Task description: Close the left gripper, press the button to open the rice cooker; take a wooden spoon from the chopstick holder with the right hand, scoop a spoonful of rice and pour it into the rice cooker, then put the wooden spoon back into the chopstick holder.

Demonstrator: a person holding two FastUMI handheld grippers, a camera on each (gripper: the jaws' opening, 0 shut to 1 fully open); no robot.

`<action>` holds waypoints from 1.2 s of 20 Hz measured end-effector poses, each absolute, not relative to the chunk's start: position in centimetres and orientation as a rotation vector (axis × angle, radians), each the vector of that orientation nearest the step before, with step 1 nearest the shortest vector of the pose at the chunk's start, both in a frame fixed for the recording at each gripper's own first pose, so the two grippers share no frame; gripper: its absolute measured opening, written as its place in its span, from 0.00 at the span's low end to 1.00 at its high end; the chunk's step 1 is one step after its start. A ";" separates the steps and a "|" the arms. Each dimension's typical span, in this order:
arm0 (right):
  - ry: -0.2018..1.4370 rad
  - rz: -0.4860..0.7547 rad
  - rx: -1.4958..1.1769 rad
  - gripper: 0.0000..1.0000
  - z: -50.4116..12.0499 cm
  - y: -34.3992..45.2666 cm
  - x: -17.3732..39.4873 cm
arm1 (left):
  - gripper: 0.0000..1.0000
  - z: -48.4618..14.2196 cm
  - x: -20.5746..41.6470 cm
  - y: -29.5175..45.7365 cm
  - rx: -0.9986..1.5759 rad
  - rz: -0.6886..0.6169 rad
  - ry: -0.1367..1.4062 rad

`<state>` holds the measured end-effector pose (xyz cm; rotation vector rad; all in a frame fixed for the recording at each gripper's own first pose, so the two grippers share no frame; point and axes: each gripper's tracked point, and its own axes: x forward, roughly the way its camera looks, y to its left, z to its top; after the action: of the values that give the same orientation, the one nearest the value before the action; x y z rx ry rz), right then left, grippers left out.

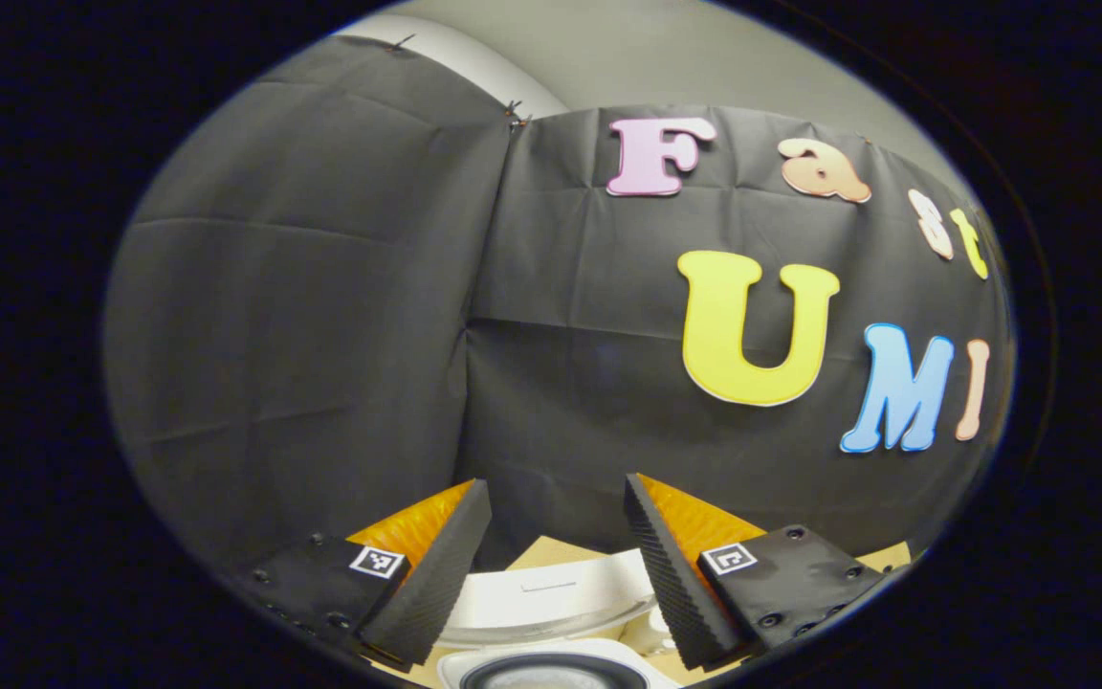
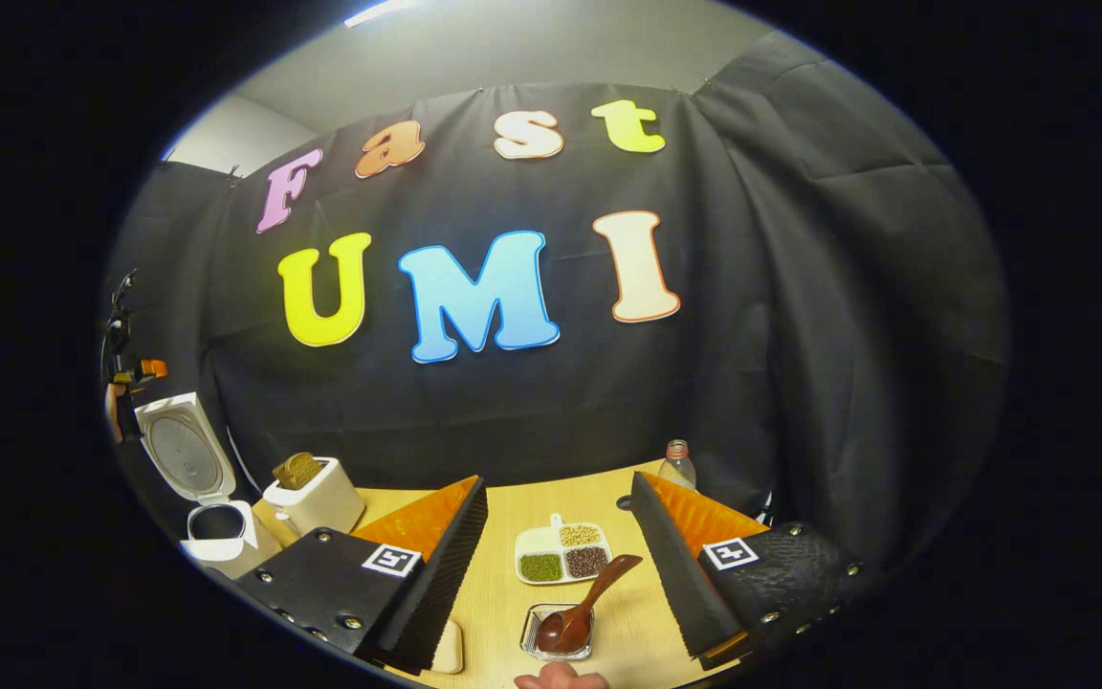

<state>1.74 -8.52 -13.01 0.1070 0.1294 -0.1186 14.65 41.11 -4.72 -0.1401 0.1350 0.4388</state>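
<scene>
Left gripper (image 1: 558,502): released, fingers spread apart, nothing between them, raised over the cooker (image 1: 551,612) and facing the black wall. Below the fingers, white open lid and dark pot rim at the bottom edge of the left gripper view.

Right gripper (image 2: 559,502): released too, fingers wide, gripping nothing, hanging over the table (image 2: 503,593). Spoon (image 2: 582,612) between the fingers but touching neither, bowl resting in a small clear dish (image 2: 558,633), handle slanting up and right toward a white divided tray (image 2: 562,553) of green, pale and dark grains. Tray just beyond the dish. Cooker (image 2: 202,498) far left in the right gripper view, lid upright and open, pot visible beneath. Holder (image 2: 314,498) just right of the cooker, white, something brown poking from its top. Clear bottle (image 2: 676,464) at the back by the wall. Part of a hand (image 2: 561,679) at the bottom edge, near the dish. Small pale block (image 2: 448,649) beside the left finger.
</scene>
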 end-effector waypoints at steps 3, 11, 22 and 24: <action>0.126 -0.126 0.115 0.92 -13.1 -8.4 1.9 | 0.97 -7.1 16.1 43.2 -0.181 0.481 0.189; 0.151 -0.082 0.124 0.92 -14.3 -6.4 2.1 | 0.97 -8.9 15.1 40.6 -0.066 0.517 0.263; 0.127 -0.021 0.112 0.92 -11.7 -5.2 2.6 | 0.99 -14.1 5.4 31.3 -0.014 0.539 0.142; 0.111 0.000 0.096 0.92 -10.8 -4.5 2.7 | 0.99 -15.6 4.3 30.2 -0.023 0.538 0.151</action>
<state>2.69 -4.53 -10.78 0.0956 0.1112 0.0000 4.28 30.20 -15.58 -0.0227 0.1508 0.5385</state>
